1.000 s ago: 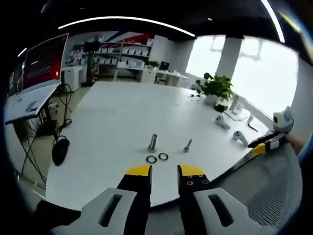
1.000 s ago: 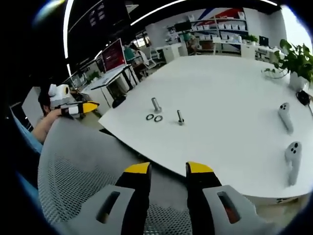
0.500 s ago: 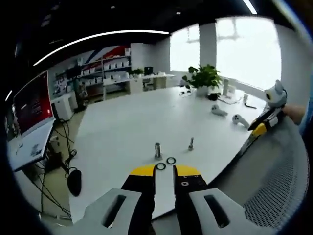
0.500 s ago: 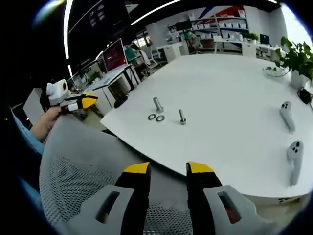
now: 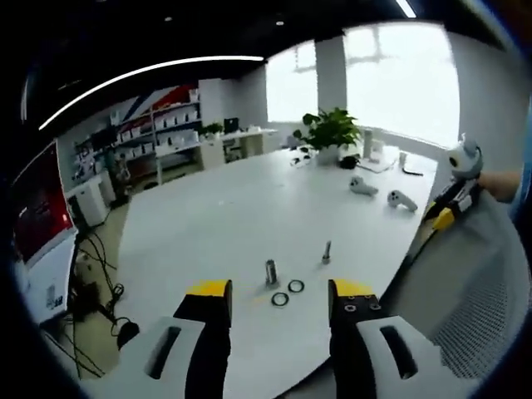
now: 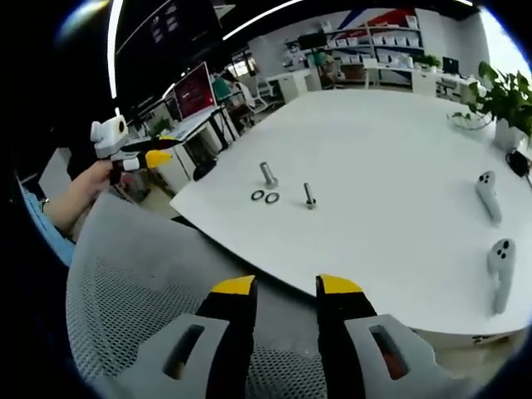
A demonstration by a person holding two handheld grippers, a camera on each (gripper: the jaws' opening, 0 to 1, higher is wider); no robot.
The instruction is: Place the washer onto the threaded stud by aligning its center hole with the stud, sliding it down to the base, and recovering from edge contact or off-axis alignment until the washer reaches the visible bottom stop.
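Observation:
On the white table (image 5: pixel 216 216) stand a thick threaded stud (image 5: pixel 270 272) and a thinner bolt (image 5: pixel 327 251). Two dark washers (image 5: pixel 280 298) (image 5: pixel 295 287) lie flat just in front of the stud. My left gripper (image 5: pixel 279 291) hovers short of the table's near edge, jaws wide open and empty. In the right gripper view the stud (image 6: pixel 267 174), both washers (image 6: pixel 257 196) (image 6: pixel 271 198) and the bolt (image 6: pixel 308 196) sit far ahead. My right gripper (image 6: pixel 286 287) is open and empty above a mesh chair back.
Two white handheld controllers (image 6: pixel 486 195) (image 6: pixel 499 274) lie on the table's right side, near a potted plant (image 6: pixel 503 100). A grey mesh chair back (image 6: pixel 141 307) lies between the right gripper and the table. Desks, monitors and cables stand beyond the left edge.
The left gripper's jaws narrowed, then spread wide apart. The left view has swung and drawn nearer the washers. The right gripper has held still.

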